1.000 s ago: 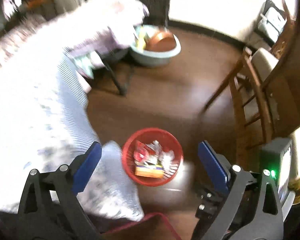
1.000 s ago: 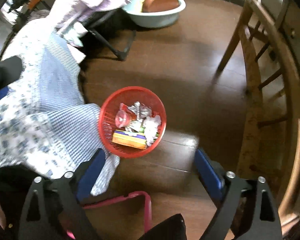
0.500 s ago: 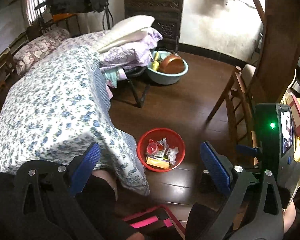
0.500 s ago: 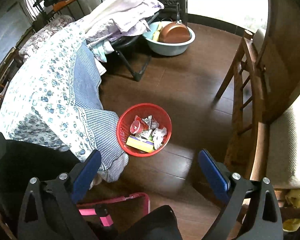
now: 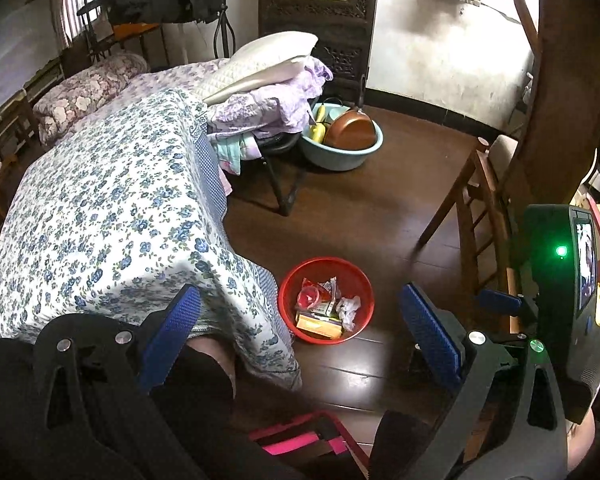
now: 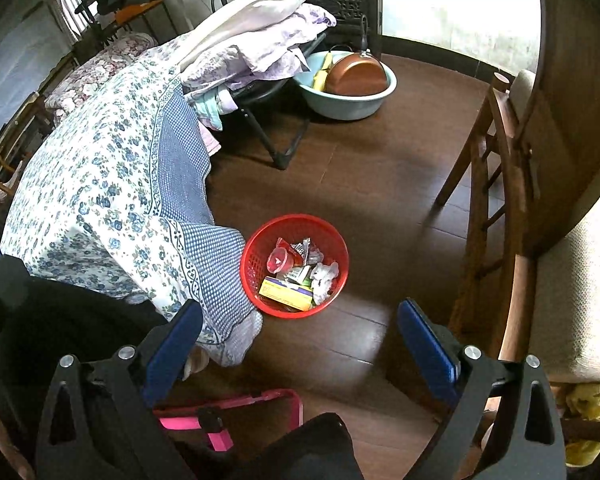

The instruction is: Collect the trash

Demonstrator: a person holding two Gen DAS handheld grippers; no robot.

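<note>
A red plastic basket [image 5: 289,280] [image 6: 253,260] stands on the dark wood floor beside the bed's hanging cover. It holds trash: a yellow box [image 5: 318,323] [image 6: 286,299], a red lid [image 6: 277,261], crumpled white paper [image 5: 348,306] [image 6: 323,276] and wrappers. My left gripper [image 5: 300,330] is open and empty, held high above the floor with the basket between its blue pads. My right gripper [image 6: 300,334] is also open and empty, above and nearer than the basket. The right gripper's body [image 5: 556,276] with a green light shows at the right of the left wrist view.
A bed with a blue floral cover [image 5: 108,208] [image 6: 100,184] fills the left. A wooden chair [image 5: 484,216] [image 6: 496,184] stands at the right. A pale blue basin [image 5: 340,156] [image 6: 348,100] with a copper pan sits behind a folding stand. A pink frame [image 6: 228,412] lies below me.
Both grippers have risen and pulled back from the basket, so it looks smaller and the whole room shows. Both stayed open and empty.
</note>
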